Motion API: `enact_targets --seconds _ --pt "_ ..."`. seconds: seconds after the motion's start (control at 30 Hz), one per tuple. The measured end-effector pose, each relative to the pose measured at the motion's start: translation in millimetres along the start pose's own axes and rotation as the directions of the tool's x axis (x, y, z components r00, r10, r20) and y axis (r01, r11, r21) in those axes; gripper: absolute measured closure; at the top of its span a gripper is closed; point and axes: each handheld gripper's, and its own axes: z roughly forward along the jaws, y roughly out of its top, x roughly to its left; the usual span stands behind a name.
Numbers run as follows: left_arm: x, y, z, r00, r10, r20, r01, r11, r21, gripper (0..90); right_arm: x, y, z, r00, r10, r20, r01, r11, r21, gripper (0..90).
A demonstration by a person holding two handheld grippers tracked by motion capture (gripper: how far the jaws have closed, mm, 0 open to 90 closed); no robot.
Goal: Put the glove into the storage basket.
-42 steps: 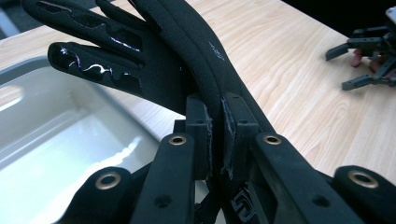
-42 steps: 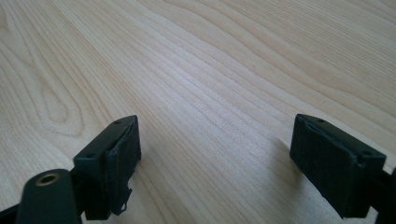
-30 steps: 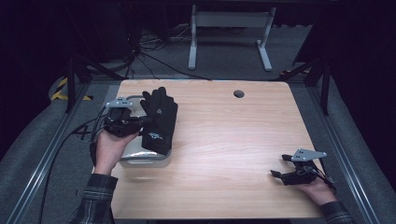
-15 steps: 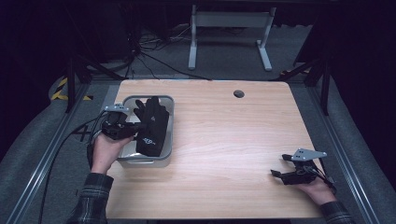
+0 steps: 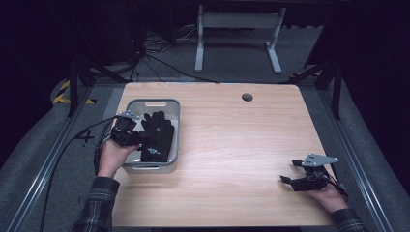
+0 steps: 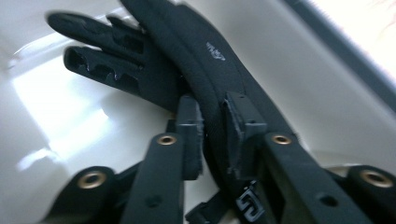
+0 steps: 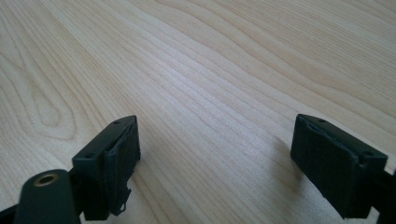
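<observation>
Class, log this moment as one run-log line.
left gripper: jaws just opening, black glove between them | glove: in grey bin | right gripper: open, over table

Wooden table [image 5: 227, 145] with a grey bin [image 5: 170, 107]
The bin sits near the left edge (a small round hole [image 5: 247, 97] marks the far side).

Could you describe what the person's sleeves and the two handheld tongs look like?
The person wears dark plaid sleeves. Both tongs are black: the left tongs trail a dark cable off the table's edge, and their jaws carry brass-coloured rivets and ribbed pads. The right tongs bear a grey three-cornered plate on top and have blocky black pads.
</observation>
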Motion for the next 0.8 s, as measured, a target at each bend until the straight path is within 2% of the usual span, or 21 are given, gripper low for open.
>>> enact_targets --seconds 0.2,0.23,0.33,0.43,0.63,0.8 --pt "0.8 0.0 -3.2 0.9984 -0.007 -0.057 0.006 0.9999 -0.014 53.5 -0.1 0.0 0.0 1.0 0.0 0.001 0.0 1.0 0.001 16.1" --pt "1.7 -0.4 -4.5 0.9968 -0.01 -0.079 0.009 0.9999 -0.014 50.4 0.0 0.0 0.0 1.0 0.0 0.001 0.0 1.0 0.001 16.1" --pt "3.2 -1.9 -8.5 0.9952 -0.026 -0.095 0.023 0.9992 -0.034 39.6 -0.1 0.0 0.0 1.0 0.0 0.001 0.0 1.0 0.001 16.1" --pt "2.1 -2.1 -12.1 0.995 -0.018 -0.099 0.013 0.9986 -0.05 31.8 0.0 0.0 0.0 1.0 0.0 0.001 0.0 1.0 0.0 16.1" --pt "-7.5 1.0 -14.2 0.9948 0.001 -0.102 -0.008 0.9975 -0.07 22.1 0.0 0.0 0.0 1.0 0.0 0.001 0.0 1.0 0.001 16.1" --pt "-22.6 8.0 -16.3 0.9946 0.026 -0.101 -0.034 0.9962 -0.08 18.1 -0.1 0.0 0.0 1.0 0.0 0.001 0.0 1.0 0.001 16.1"
